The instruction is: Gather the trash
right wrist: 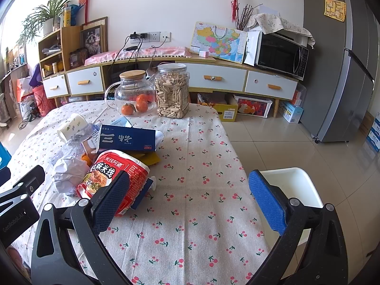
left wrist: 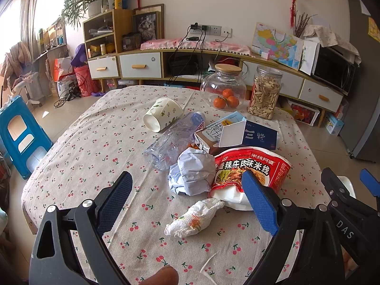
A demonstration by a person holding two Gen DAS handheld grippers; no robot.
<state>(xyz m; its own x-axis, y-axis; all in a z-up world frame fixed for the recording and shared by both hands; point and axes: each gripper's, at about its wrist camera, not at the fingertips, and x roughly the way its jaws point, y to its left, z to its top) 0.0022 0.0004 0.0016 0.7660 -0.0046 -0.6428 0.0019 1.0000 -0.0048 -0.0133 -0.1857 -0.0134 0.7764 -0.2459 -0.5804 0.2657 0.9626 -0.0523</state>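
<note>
Glass jar (right wrist: pixel 134 95) holds oranges (right wrist: pixel 139 104); both tools, left (left wrist: pixel 187 197) and right (right wrist: pixel 190 190), gape empty.

The left black two-finger gripper with blue pads (left wrist: pixel 187 196) hangs low over the bench, its jaws spread wide apart with nothing between them. A fingertip (left wrist: pixel 163 276) of the person shows at the bottom edge. The right black two-finger gripper with blue pads (right wrist: pixel 190 198) is level beside it, also wide apart and holding nothing.
</note>
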